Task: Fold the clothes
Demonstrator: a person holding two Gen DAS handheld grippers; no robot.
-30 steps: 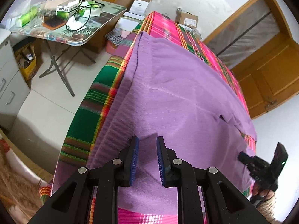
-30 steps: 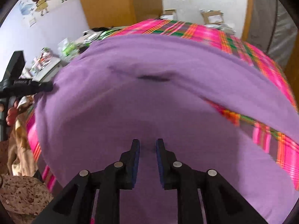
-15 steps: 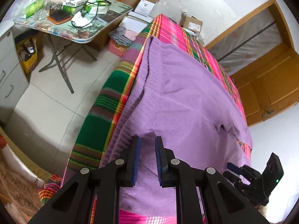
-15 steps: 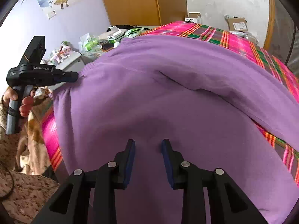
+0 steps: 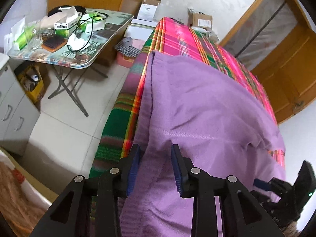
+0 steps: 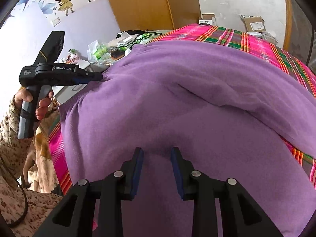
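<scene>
A purple fleece garment [image 5: 207,114] lies spread on a bed with a pink and green plaid cover [image 5: 177,37]. My left gripper [image 5: 155,152] is open, its jaws standing either side of a raised ridge at the garment's near left edge. My right gripper [image 6: 157,154] is open just above the purple garment [image 6: 197,90] near its front edge. The left gripper also shows in the right wrist view [image 6: 98,77], with its tips at the garment's left hem. The right gripper shows at the lower right of the left wrist view [image 5: 258,183].
A folding table [image 5: 110,37] cluttered with boxes and cables stands left of the bed on a tiled floor [image 5: 59,134]. A white cabinet [image 5: 11,106] is at the far left. Wooden doors [image 5: 292,75] are at the right. Cardboard boxes [image 5: 201,20] sit beyond the bed.
Both grippers have opened wider. The left gripper has come lower and closer to the garment's left edge. The right gripper has settled over the front of the garment.
</scene>
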